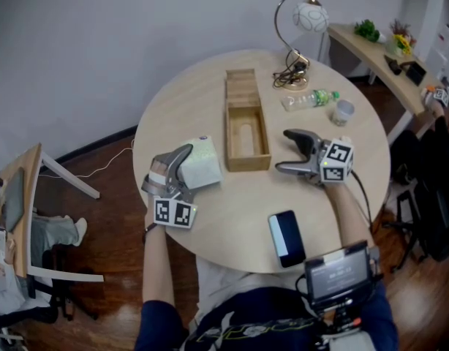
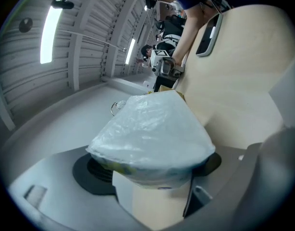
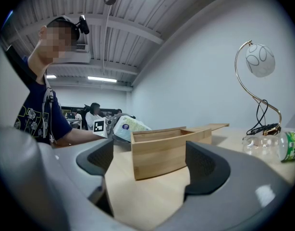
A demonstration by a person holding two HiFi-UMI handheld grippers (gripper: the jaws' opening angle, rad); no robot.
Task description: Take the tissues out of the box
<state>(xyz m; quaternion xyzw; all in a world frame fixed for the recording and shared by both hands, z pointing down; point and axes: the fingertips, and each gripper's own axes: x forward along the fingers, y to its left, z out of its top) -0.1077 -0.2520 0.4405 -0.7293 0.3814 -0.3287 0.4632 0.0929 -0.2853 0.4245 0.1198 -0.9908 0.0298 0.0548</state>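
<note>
While the left gripper [image 1: 179,168] is clamping the film-wrapped tissue pack [image 1: 202,162], already out of the wooden box [image 1: 248,165] and just left of it, the slick wrap is inviting a slip. With the pack hanging close to the worktop [image 1: 232,218]'s left edge, a careless release is risking a fall to the floor, and a harder squeeze would be crushing the soft pack. The right gripper [image 1: 287,152] is lying spread and empty, right of the box. Print on the pack is showing as a blue round mark [image 3: 123,126], illegible; the bottle [image 1: 312,98]'s green label is likewise too small to read.
</note>
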